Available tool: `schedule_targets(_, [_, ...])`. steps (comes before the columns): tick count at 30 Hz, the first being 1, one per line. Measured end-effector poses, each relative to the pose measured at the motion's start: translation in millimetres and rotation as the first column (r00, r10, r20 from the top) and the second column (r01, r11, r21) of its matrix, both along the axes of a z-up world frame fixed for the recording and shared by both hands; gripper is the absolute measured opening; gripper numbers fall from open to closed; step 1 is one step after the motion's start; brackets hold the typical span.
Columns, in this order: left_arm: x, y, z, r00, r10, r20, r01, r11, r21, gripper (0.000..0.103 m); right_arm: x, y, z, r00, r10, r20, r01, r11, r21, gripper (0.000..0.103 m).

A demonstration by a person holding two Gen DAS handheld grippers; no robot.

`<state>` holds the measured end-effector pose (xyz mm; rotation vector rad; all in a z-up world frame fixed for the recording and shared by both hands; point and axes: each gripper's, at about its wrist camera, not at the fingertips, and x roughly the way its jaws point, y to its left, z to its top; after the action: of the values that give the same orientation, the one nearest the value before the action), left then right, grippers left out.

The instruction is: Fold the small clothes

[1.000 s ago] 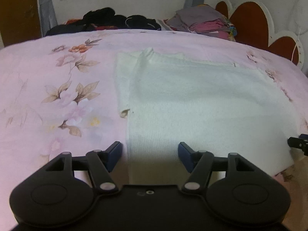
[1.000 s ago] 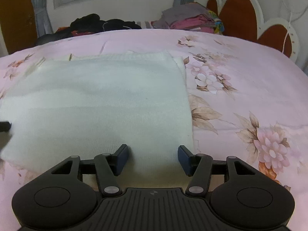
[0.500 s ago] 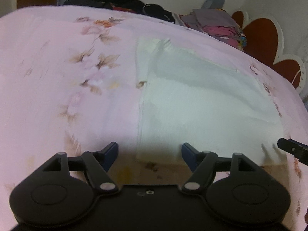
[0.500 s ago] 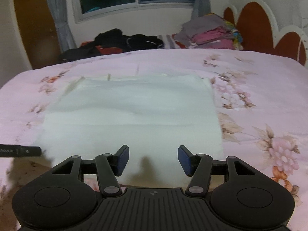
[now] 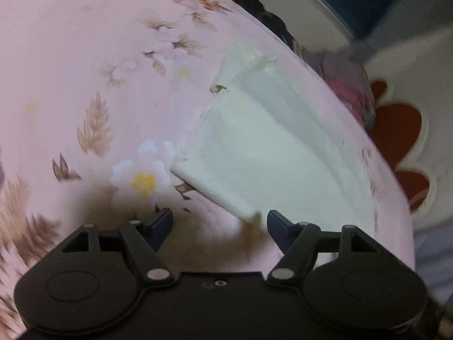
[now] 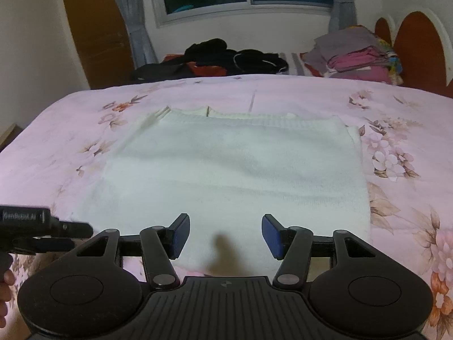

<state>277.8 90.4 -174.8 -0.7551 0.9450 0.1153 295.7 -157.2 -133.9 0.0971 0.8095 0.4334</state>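
White knit garment [image 6: 235, 175] lies flat on the pink floral bed [image 6: 396, 107], partly folded into a broad rectangle, with a ribbed edge along its far side and a strip of a lower layer peeking out beyond it. Right gripper [image 6: 223, 233] hovers low at the near edge, around the middle of it, fingers spread wide and holding nothing; the cloth shows between them but neither blue pad touches it as far as I can tell. Left gripper [image 5: 219, 221] is at the near left corner of the garment [image 5: 271, 153], tilted hard, the view blurred, fingers also spread apart and empty, the corner sitting just ahead of the gap. In the right wrist view the left gripper [image 6: 42, 226] pokes in from the left, just beside that same corner. So the step in hand looks like the approach for the next fold, both tools lining up on the near hem. Next move, I judge, calls for each to dip down, slide one finger under the edge and pinch all the layers together, then carry the hem toward the ribbed far side. Dark clothes [image 6: 223, 56] and a folded stack [image 6: 354, 56] wait at the far side of the bed.
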Motion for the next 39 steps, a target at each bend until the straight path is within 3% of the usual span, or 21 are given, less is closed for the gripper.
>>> schedule_targets(7, [12.2, -13.4, -13.1, 0.988, 0.132, 0.075, -0.123, 0.985, -0.124, 0.077, 6.8, -18.4, -6.4, 0.999, 0.042, 0.001, -0.042, 0.999, 0.030, 0.056])
schedule_targets(15, [41.7, 0.5, -30.8, 0.953, 0.242, 0.180, -0.194, 0.949, -0.248, 0.080, 42.1, 11.4, -15.5, 1.000, 0.025, 0.010, -0.025, 0.999, 0.025, 0.056])
schedule_targets(18, [50.3, 4.5, -35.6, 0.943, 0.255, 0.212, -0.195, 0.944, -0.267, 0.070, 67.7, 28.2, -20.5, 1.000, -0.019, 0.017, 0.019, 1.000, 0.011, 0.056])
schedule_targets(22, [52.5, 10.8, -44.8, 0.935, 0.274, 0.227, -0.204, 0.935, -0.291, 0.035, 94.8, 43.2, -28.2, 0.998, -0.063, 0.020, 0.064, 0.998, -0.024, 0.056])
schedule_targets(25, [52.4, 16.8, -52.0, 0.927, 0.305, 0.218, -0.232, 0.923, -0.308, 0.015, 100.6, 55.4, -44.8, 0.999, -0.050, 0.015, 0.051, 0.995, -0.087, 0.056])
schedule_targets(28, [52.3, 17.7, -50.9, 0.928, 0.303, 0.219, -0.235, 0.928, -0.289, 0.008, 93.2, 66.6, -54.0, 0.997, -0.001, 0.074, 0.015, 0.983, -0.182, 0.056])
schedule_targets(33, [51.4, 10.1, -34.1, 0.924, 0.284, 0.258, -0.226, 0.946, -0.230, 0.007, 89.0, 70.1, -61.3, 0.993, 0.019, 0.114, 0.006, 0.976, -0.217, 0.056])
schedule_targets(37, [50.4, -7.4, -6.7, 0.925, 0.199, 0.323, -0.172, 0.979, -0.110, 0.007, 92.7, 64.8, -58.2, 0.995, 0.012, 0.095, 0.005, 0.984, -0.176, 0.056])
schedule_targets(39, [53.6, -20.8, 11.8, 0.924, 0.137, 0.357, -0.132, 0.991, -0.037, 0.007, 94.2, 52.9, -50.1, 0.997, -0.007, 0.081, 0.015, 0.995, -0.102, 0.056])
